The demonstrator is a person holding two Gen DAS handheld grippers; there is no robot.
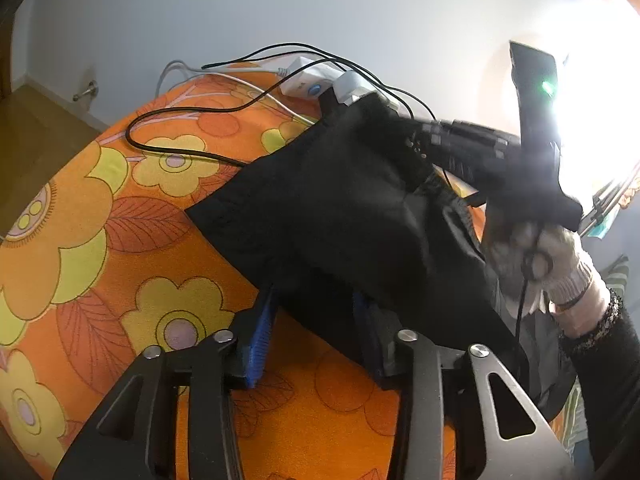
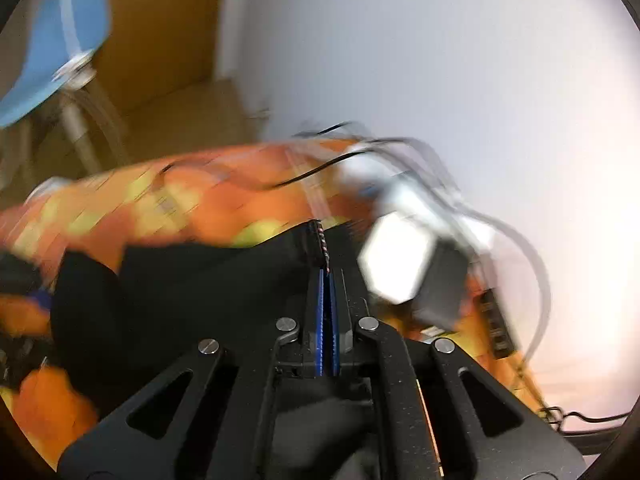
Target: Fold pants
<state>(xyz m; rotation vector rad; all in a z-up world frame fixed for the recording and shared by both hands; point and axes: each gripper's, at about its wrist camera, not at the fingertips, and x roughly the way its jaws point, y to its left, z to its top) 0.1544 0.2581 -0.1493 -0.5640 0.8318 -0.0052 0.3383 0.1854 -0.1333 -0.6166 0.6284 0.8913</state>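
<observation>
Black pants (image 1: 344, 204) lie on an orange flowered cloth (image 1: 100, 240). My left gripper (image 1: 316, 312) is open, its blue-padded fingers (image 1: 262, 332) either side of the near edge of the pants, which drapes over the right finger. My right gripper shows in the left wrist view (image 1: 404, 140), gripping the far waistband edge, held by a gloved hand (image 1: 544, 264). In the blurred right wrist view my right gripper (image 2: 326, 276) is shut on the pants' waistband (image 2: 320, 244), and the black fabric (image 2: 192, 280) hangs left.
Black and white cables (image 1: 192, 112) and white power adapters (image 1: 320, 76) lie on the cloth's far edge by a white wall. A white block and dark box (image 2: 404, 272) sit close right of my right gripper. A blue chair (image 2: 48, 40) stands on the wooden floor.
</observation>
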